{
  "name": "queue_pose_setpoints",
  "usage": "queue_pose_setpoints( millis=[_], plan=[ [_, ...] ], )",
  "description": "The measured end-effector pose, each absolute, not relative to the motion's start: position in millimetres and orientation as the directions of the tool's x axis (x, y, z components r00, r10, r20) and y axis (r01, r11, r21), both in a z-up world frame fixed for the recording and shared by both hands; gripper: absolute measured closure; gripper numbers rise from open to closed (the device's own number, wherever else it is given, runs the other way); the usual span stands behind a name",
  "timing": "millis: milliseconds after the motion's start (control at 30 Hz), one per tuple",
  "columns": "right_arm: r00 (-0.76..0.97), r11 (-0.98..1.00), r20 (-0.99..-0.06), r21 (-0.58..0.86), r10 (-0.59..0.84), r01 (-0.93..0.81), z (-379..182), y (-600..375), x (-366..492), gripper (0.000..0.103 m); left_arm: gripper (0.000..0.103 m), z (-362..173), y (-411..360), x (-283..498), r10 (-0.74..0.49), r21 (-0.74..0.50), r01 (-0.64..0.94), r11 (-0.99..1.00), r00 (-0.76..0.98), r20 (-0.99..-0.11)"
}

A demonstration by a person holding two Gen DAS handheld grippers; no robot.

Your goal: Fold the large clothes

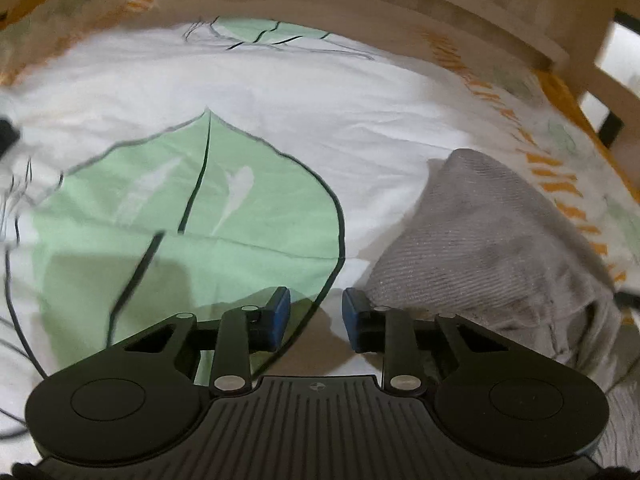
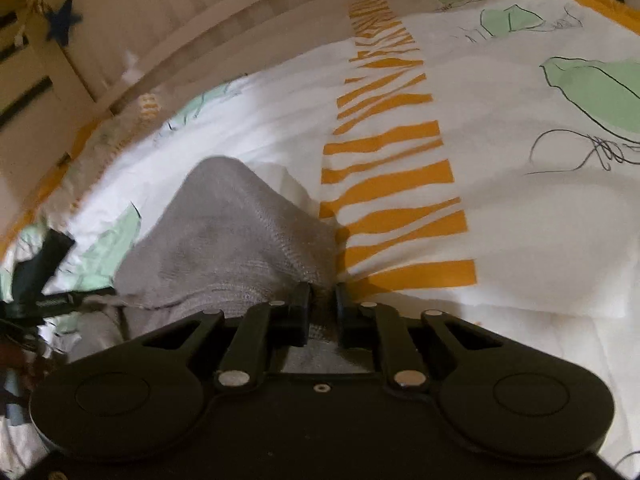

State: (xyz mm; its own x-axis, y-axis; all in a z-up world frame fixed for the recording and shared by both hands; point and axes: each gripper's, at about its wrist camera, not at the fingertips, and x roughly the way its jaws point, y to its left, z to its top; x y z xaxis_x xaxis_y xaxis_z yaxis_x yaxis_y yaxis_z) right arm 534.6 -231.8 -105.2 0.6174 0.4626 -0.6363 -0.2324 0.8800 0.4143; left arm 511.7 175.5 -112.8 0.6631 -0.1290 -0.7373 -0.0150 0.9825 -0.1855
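Observation:
A grey knit garment (image 1: 492,240) lies on the bed sheet (image 1: 280,88), at the right in the left wrist view. My left gripper (image 1: 316,316) is open and empty, its blue-padded fingers just left of the garment's edge, above the sheet's green leaf print (image 1: 192,208). In the right wrist view the same garment (image 2: 232,236) runs up and left from my right gripper (image 2: 322,300), which is shut on the garment's near edge; grey cloth shows between the jaws. Part of the left gripper (image 2: 44,272) shows at the far left there.
The sheet is white with green leaves and an orange striped band (image 2: 392,184). A wooden bed rail (image 1: 360,4) curves along the far side, also in the right wrist view (image 2: 168,32). A blue star (image 2: 62,20) hangs at the upper left.

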Motion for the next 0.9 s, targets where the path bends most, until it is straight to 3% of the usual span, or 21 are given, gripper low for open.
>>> queue_pose_setpoints(
  millis=[67, 167, 233, 367, 500, 633, 767, 800, 833, 867, 900],
  plan=[
    [0.646, 0.887, -0.613, 0.378, 0.455, -0.266, -88.2, -233.2, 533.6, 0.062, 0.072, -99.2, 180.2, 512.5, -0.151, -0.213, -0.006, 0.977, 0.683, -0.714],
    [0.673, 0.882, -0.572, 0.34, 0.47, -0.327, -64.5, -229.6, 539.3, 0.044, 0.054, -79.7, 182.5, 520.2, -0.208, -0.283, 0.018, 0.959, 0.724, -0.658],
    [0.68, 0.878, -0.557, 0.321, 0.478, -0.354, -53.5, -222.6, 548.8, 0.044, 0.048, -70.7, 177.2, 532.1, -0.266, -0.315, 0.069, 0.947, 0.721, -0.64],
    [0.651, 0.858, -0.56, 0.313, 0.512, -0.406, -48.2, -199.2, 580.1, 0.042, 0.047, -72.2, 149.2, 558.4, -0.345, -0.301, 0.185, 0.936, 0.657, -0.67],
    [0.598, 0.848, -0.612, 0.271, 0.517, -0.456, -58.2, -165.6, 606.2, 0.042, 0.047, -87.3, 132.4, 578.3, -0.336, -0.269, 0.202, 0.941, 0.612, -0.715],
    [0.56, 0.839, -0.65, 0.247, 0.515, -0.485, -74.0, -141.7, 620.8, 0.041, 0.047, -104.8, 137.4, 594.2, -0.344, -0.326, 0.142, 0.935, 0.594, -0.727],
    [0.535, 0.847, -0.676, 0.272, 0.506, -0.457, -91.6, -134.8, 632.7, 0.041, 0.047, -119.3, 130.1, 607.6, -0.325, -0.279, 0.168, 0.945, 0.543, -0.774],
    [0.527, 0.847, -0.682, 0.282, 0.507, -0.45, -95.2, -134.3, 633.8, 0.041, 0.06, -118.7, 128.9, 606.7, -0.328, -0.27, 0.187, 0.945, 0.544, -0.772],
    [0.52, 0.848, -0.689, 0.285, 0.505, -0.446, -98.0, -133.4, 634.5, 0.048, 0.09, -117.8, 128.5, 606.2, -0.338, -0.271, 0.201, 0.941, 0.542, -0.77],
    [0.521, 0.852, -0.694, 0.276, 0.497, -0.446, -99.8, -132.3, 633.6, 0.076, 0.097, -116.0, 128.7, 605.4, -0.345, -0.274, 0.209, 0.939, 0.541, -0.767],
    [0.531, 0.86, -0.699, 0.253, 0.479, -0.443, -99.5, -131.1, 631.8, 0.095, 0.097, -112.7, 127.3, 602.8, -0.343, -0.267, 0.216, 0.939, 0.551, -0.761]
  ],
)
